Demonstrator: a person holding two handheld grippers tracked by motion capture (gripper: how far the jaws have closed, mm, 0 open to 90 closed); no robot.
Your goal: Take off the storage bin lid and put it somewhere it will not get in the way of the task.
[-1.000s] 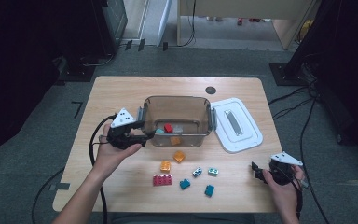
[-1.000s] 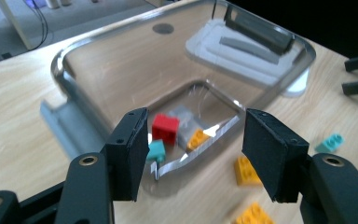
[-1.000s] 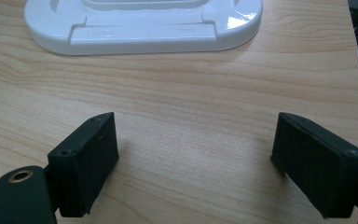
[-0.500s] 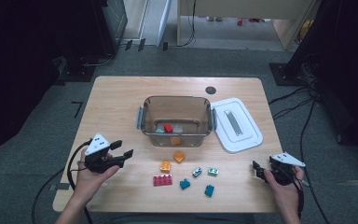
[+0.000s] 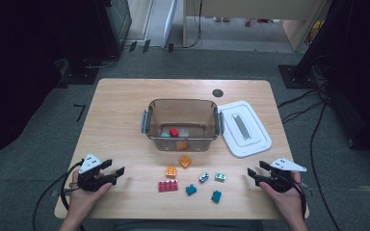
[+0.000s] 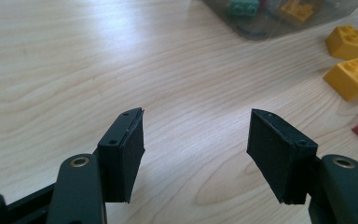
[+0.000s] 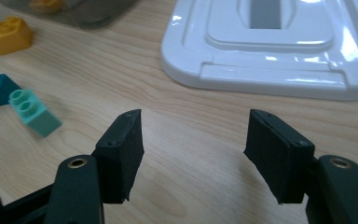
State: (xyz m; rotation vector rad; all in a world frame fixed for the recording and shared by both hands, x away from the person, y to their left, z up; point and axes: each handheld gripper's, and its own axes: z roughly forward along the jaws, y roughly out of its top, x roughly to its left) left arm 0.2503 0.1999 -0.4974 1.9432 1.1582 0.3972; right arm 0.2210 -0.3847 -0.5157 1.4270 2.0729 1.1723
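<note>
Bricks lie loose on the wooden table (image 5: 125, 120) between my two grippers — seven of them, counted from the high view: two orange bricks (image 5: 185, 160), one wide pink brick (image 5: 167, 186), two dark teal bricks (image 5: 191, 189), one pale mint brick (image 5: 220, 177) and one small blue-and-white brick (image 5: 203, 177); behind them stands one clear bin (image 5: 181, 124) with four more bricks inside, a red, a teal, a clear and an orange; one white lid (image 5: 244, 128) lies flat just beside the bin's right end. My left gripper (image 5: 117, 174) sits low at the table's near left, jaws roughly half apart, having just been opening, with nothing between them but bare wood; the pink brick is its nearest, a little off to its right. My right gripper (image 5: 253, 172) rests at the near right, jaws likewise parted though they have just been closing — also empty; the mint brick (image 7: 33, 112) lies ahead to their left and the lid (image 7: 279, 51) beyond them.
</note>
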